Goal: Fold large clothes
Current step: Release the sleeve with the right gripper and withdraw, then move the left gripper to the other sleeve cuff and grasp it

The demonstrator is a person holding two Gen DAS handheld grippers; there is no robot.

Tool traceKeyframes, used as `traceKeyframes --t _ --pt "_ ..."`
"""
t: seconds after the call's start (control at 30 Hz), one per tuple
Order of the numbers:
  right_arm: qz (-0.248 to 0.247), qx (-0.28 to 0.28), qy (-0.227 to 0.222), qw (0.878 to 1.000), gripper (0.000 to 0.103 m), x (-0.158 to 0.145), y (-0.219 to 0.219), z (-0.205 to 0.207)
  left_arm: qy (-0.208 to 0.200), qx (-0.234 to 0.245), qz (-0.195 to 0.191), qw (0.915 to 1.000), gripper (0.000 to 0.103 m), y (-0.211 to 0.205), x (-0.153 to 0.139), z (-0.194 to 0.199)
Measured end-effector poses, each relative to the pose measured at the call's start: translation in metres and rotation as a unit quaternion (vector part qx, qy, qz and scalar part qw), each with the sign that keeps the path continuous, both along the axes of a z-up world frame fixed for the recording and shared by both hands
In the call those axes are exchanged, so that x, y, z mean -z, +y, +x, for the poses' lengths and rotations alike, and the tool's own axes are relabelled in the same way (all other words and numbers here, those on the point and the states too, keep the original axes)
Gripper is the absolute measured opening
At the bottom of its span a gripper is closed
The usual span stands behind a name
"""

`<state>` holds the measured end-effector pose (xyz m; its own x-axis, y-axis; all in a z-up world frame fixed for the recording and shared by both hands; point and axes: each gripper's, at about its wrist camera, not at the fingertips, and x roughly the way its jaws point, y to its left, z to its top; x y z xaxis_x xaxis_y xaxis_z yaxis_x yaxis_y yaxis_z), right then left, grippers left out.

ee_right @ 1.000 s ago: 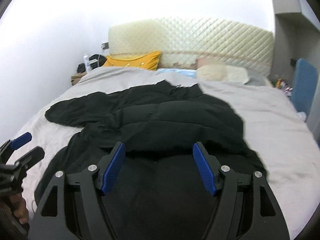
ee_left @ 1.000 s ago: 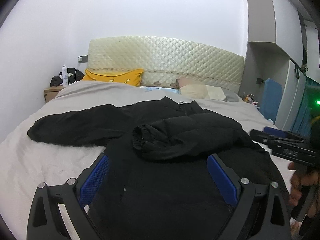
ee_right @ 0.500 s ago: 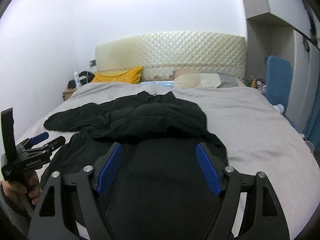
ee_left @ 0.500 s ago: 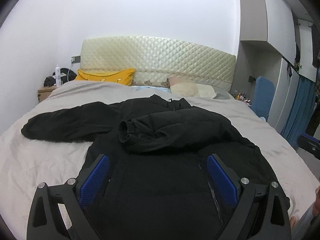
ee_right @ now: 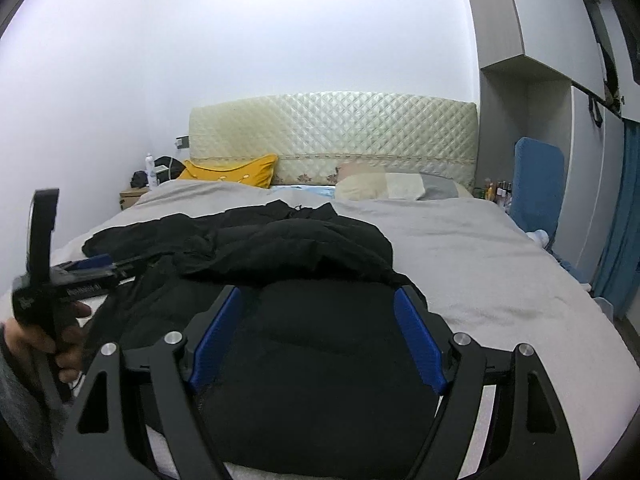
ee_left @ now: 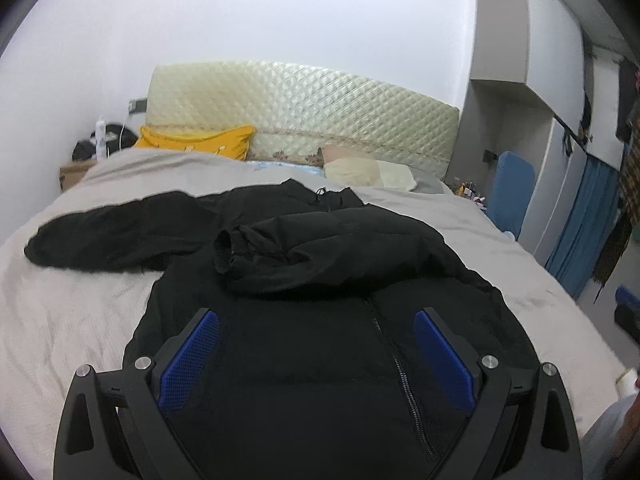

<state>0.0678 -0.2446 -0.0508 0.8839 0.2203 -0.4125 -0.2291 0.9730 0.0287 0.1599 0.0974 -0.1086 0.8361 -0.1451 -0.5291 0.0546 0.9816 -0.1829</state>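
A black zip jacket (ee_left: pixel 320 360) lies front up on the bed, hem towards me. One sleeve (ee_left: pixel 320 248) is folded across the chest; the other sleeve (ee_left: pixel 112 232) stretches out to the left. My left gripper (ee_left: pixel 317 314) hovers open over the lower front, nothing between its blue pads. My right gripper (ee_right: pixel 319 290) is open too, above the jacket's (ee_right: pixel 320 340) lower right part, with no cloth pinched. In the right wrist view a hand holds the left gripper (ee_right: pixel 108 266) at the far left, beside the jacket's left edge.
The grey bed cover (ee_right: pixel 480 260) lies bare to the right of the jacket. At the head are a quilted headboard (ee_left: pixel 304 116), a yellow pillow (ee_left: pixel 200 144) and pale pillows (ee_left: pixel 368 172). A nightstand (ee_right: pixel 132 196) stands far left; a blue chair (ee_right: pixel 536 188) and wardrobe stand right.
The right gripper swung to the right, out of the left wrist view, and its jaws widened a little. The left gripper turned slightly. The jacket lies as before.
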Motion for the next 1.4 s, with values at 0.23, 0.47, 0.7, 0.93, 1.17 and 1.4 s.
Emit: traceKeyframes --t 0.23,0.47,0.7,0.93,1.17,1.4 --pt "0.012 0.014 -0.009 1.0 0.081 0.003 -0.008 -0.001 0.026 -0.017 -0.022 0.9993 0.1 0.053 -0.025 0.033" --pt "0.019 0.013 0.0 1.0 0.082 0.008 -0.006 0.006 0.043 -0.07 -0.014 0.9965 0.1 0.15 -0.047 0.071" --pt "0.016 0.027 0.011 0.999 0.089 0.012 0.0 0.015 0.086 -0.163 -0.063 0.9809 0.1 0.279 -0.019 0.102" --pt "0.003 0.023 0.047 0.999 0.097 0.026 0.024 0.044 0.132 -0.211 -0.11 0.9622 0.1 0.371 0.052 0.119" --pt "-0.011 0.021 0.091 0.996 0.099 0.048 0.042 0.073 0.165 -0.288 -0.16 0.9297 0.098 0.441 0.132 0.129" --pt "-0.015 0.029 0.13 0.991 0.1 0.067 0.056 0.106 0.111 -0.309 -0.247 0.9117 0.097 0.498 0.173 0.144"
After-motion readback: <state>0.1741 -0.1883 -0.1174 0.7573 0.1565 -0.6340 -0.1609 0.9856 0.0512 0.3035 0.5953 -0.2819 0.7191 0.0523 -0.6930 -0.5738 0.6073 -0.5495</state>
